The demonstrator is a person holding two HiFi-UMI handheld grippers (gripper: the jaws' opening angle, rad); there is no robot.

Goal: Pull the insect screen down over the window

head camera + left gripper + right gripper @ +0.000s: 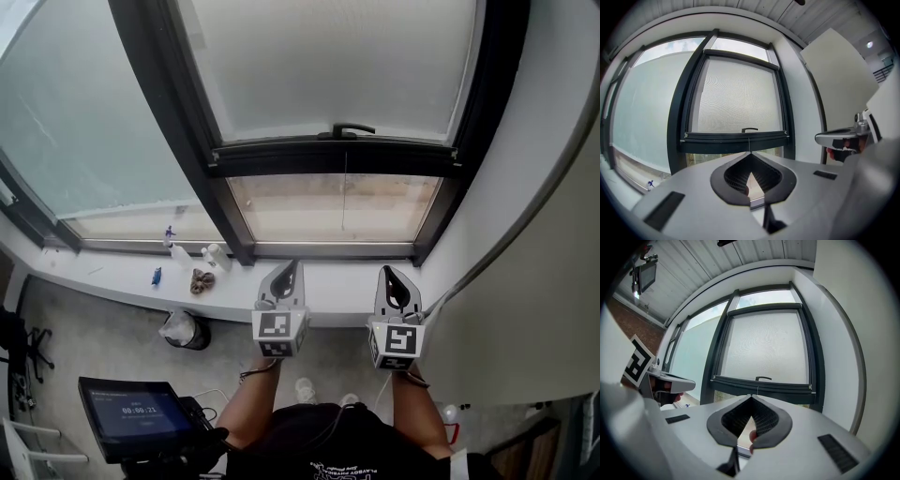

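Screen [328, 66] covers most of the window. Its dark bottom bar [333, 155] stops short of the sill [328, 281], so a strip of bare pane [328, 208] shows below the bar. A small handle [352, 130] sits on the bar near its middle, and a thin cord [344, 192] hangs down from the bar at about the same spot.

Left gripper [292, 266]: jaws shut, tips together, nothing between them. Right gripper [388, 272]: the same, shut and empty. Both sit side by side below the bar, over the sill and well apart from the bar, pointing toward the window.

Key relation: the bar's long axis runs side to side, crosswise to the way both grippers point. The bar lies ahead of the tips and above them. In the left gripper view the handle and cord line up straight over the jaw tips. In the right gripper view they fall just to the right of the tips. In the head view the handle lies between the two grippers, a shade nearer the right.

Judgement: the task is partly done. Either gripper would have to open and go forward and up to the bar before the final pull.
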